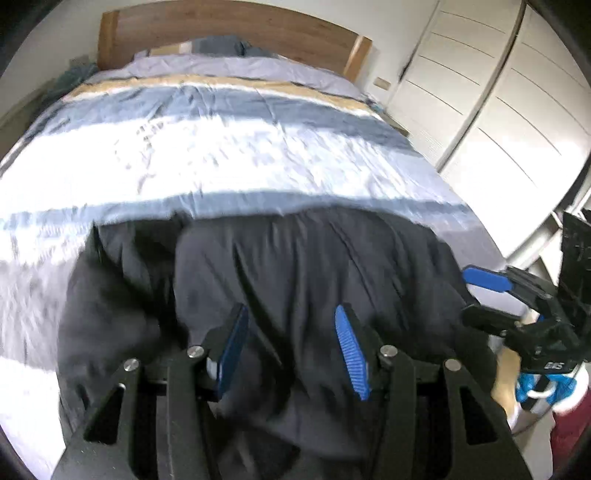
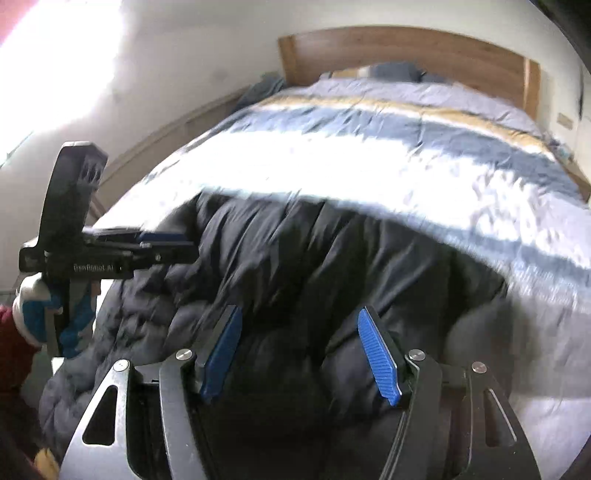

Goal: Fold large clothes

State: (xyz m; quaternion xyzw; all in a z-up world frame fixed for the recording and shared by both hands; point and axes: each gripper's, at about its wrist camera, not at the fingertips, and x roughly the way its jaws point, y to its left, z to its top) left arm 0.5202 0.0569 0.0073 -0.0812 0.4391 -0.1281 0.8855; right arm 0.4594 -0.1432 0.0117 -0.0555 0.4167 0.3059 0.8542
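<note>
A large black quilted jacket (image 1: 295,269) lies bunched at the near end of the bed; it also shows in the right wrist view (image 2: 295,266). My left gripper (image 1: 291,321) hovers over the jacket's near part, its blue pads wide apart with nothing between them. My right gripper (image 2: 301,325) is also open over the jacket, holding nothing. The right gripper shows at the right edge of the left wrist view (image 1: 491,295), at the jacket's right side. The left gripper shows at the left of the right wrist view (image 2: 162,240), at the jacket's left edge. Both views are motion-blurred.
The bed has a striped blue, white and tan duvet (image 1: 221,140) and a wooden headboard (image 1: 236,33). White wardrobe doors (image 1: 498,103) stand to the bed's right. A wall with a low wooden ledge (image 2: 166,129) runs along its left.
</note>
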